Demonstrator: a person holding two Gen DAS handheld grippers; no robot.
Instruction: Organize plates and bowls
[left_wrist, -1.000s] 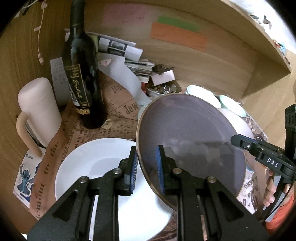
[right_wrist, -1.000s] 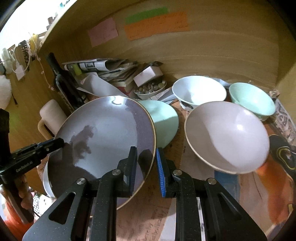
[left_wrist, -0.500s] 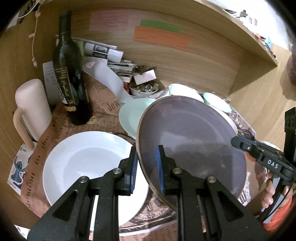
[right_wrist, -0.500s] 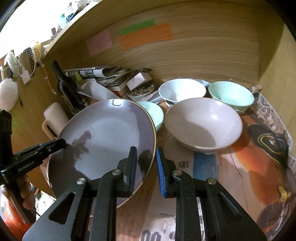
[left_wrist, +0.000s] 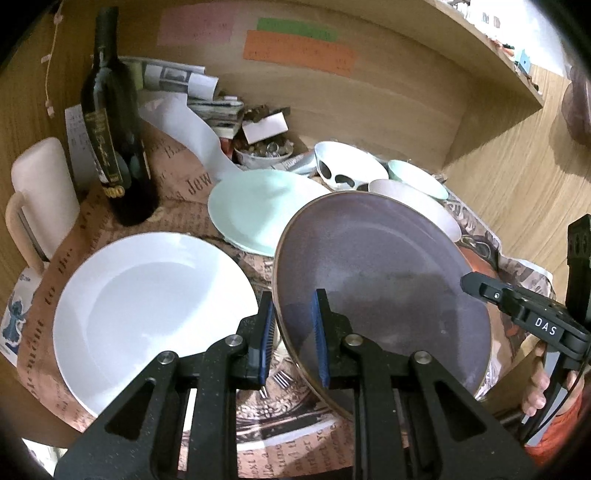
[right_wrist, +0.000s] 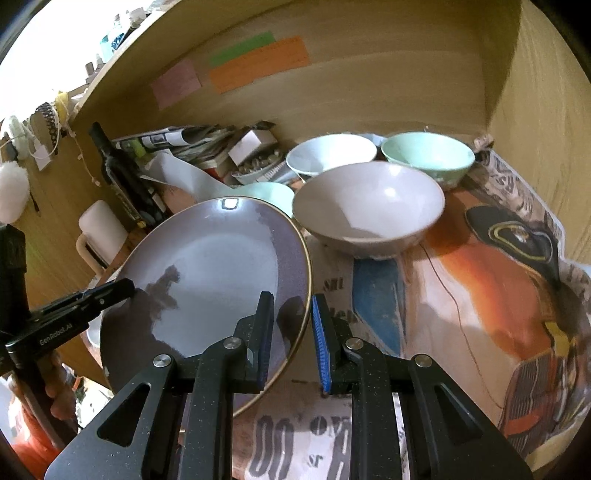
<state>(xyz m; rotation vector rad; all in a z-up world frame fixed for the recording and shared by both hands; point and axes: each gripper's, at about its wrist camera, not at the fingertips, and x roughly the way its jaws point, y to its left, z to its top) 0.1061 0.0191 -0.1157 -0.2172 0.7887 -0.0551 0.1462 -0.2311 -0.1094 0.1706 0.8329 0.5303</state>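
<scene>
A purple plate (left_wrist: 380, 280) with a gold rim hangs tilted above the paper-covered table, held at two edges. My left gripper (left_wrist: 293, 306) is shut on its left rim, and my right gripper (right_wrist: 291, 306) is shut on its right rim (right_wrist: 304, 288). To the left on the table lies a large white plate (left_wrist: 147, 310), with a mint plate (left_wrist: 258, 210) behind it. Beyond the purple plate (right_wrist: 207, 280) stand a wide pale bowl (right_wrist: 369, 206), a white bowl (right_wrist: 328, 155) and a mint bowl (right_wrist: 428, 155).
A dark wine bottle (left_wrist: 114, 136) and a pale mug (left_wrist: 40, 195) stand at the left. Newspapers, a small dish of bits (left_wrist: 264, 151) and a box crowd the back wall. Wooden walls close in the back and right. A hand (left_wrist: 535, 391) holds the other gripper's handle.
Both grippers have drawn back from the back wall with the purple plate between them. The bowls and bottle look smaller, and the white plate shows more fully.
</scene>
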